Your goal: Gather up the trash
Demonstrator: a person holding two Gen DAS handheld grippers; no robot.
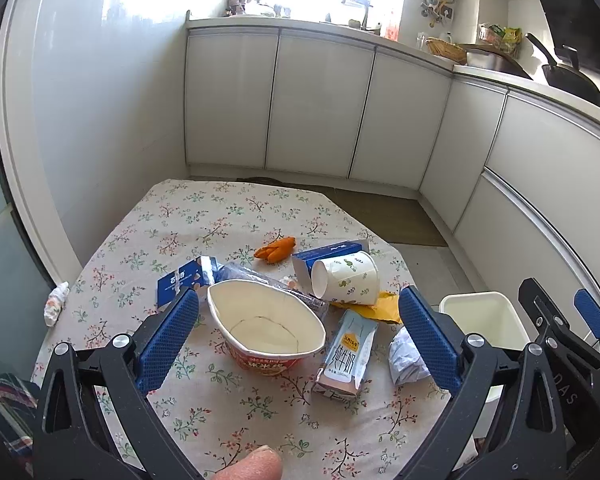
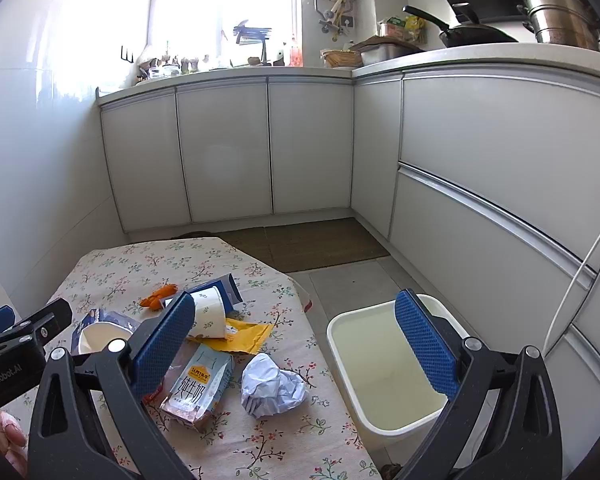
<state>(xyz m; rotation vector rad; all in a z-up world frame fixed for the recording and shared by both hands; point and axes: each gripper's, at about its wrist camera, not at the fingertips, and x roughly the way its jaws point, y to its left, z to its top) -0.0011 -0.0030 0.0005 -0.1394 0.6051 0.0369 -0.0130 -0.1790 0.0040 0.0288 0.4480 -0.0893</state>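
The trash lies bunched on the tabletop [image 1: 148, 216], toward its right edge, with the bin [image 2: 342, 334] on the floor just off that edge. Both tongs stand wide open and hold nothing: the left tongs [image 1: 298, 330] hang over the noodle bowl [image 1: 266, 326], the right tongs [image 2: 296, 344] between the pile and the bin.

All of it looks light and empty. The bowl, at 12 o'clock from the left tongs, is thin paper, already squashed oval; it should crush further, so a pinch on its rim wall would serve. The milk carton [image 1: 346, 354], at 3 o'clock from the bowl, lies flat and stiff enough to take across its narrow sides. The paper ball [image 2: 272, 390], nearest the bin, is soft and will give; any squeeze through its middle should hold. The cup [image 1: 346, 284], on its side at 1 o'clock, may roll, so it is best taken by the lip.
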